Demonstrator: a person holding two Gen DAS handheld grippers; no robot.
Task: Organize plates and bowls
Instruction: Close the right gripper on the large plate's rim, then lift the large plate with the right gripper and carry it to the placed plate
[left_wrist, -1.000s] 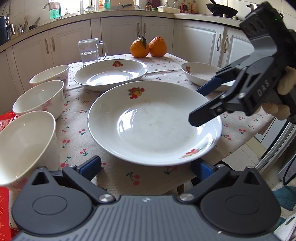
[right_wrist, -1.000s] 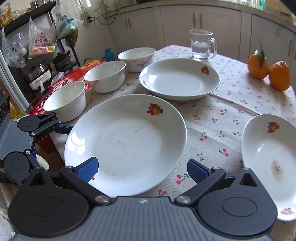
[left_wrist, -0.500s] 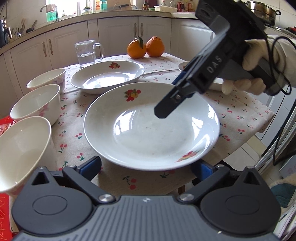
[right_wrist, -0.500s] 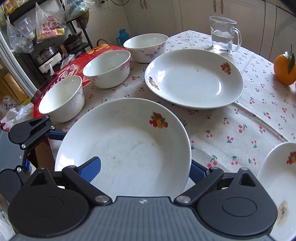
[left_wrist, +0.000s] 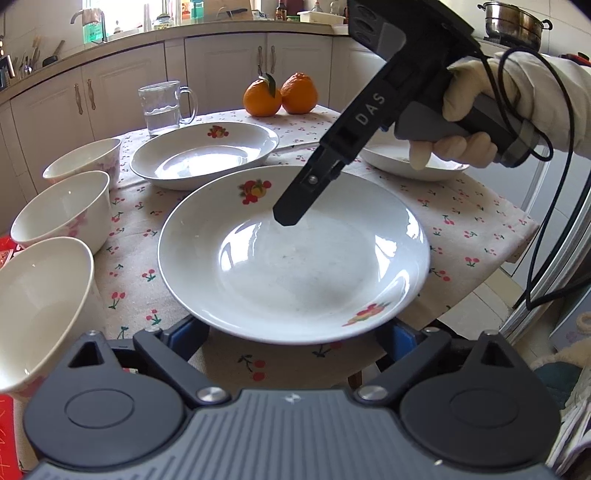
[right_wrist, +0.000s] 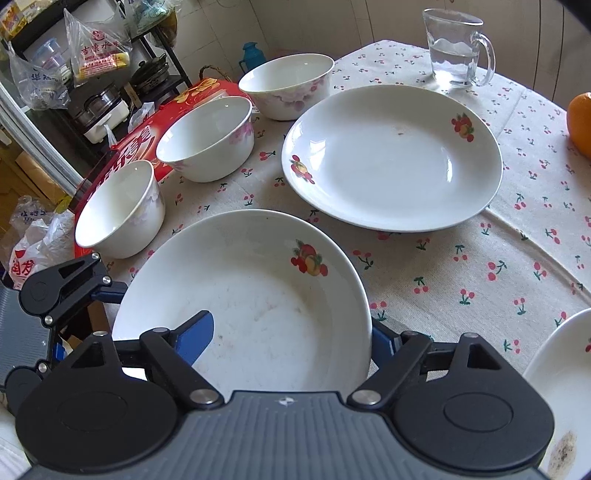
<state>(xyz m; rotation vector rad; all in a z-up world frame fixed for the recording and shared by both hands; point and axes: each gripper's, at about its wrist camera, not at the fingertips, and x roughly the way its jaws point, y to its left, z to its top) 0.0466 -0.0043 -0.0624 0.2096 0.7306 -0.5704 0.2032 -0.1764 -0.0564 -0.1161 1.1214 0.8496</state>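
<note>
**Both claws spread at the near plate**

The right gripper (right_wrist: 291, 338) stands wide, one blue finger (right_wrist: 195, 332) over the near plate's (right_wrist: 258, 295) bowl and the other beyond its rim; contact cannot be told. The left gripper (left_wrist: 295, 334) is spread wide too, its pads tucked under the plate's edge and mostly hidden. The plate sits at the tablecloth's (left_wrist: 461, 210) near edge, beside three bowls (right_wrist: 207, 140).
</note>
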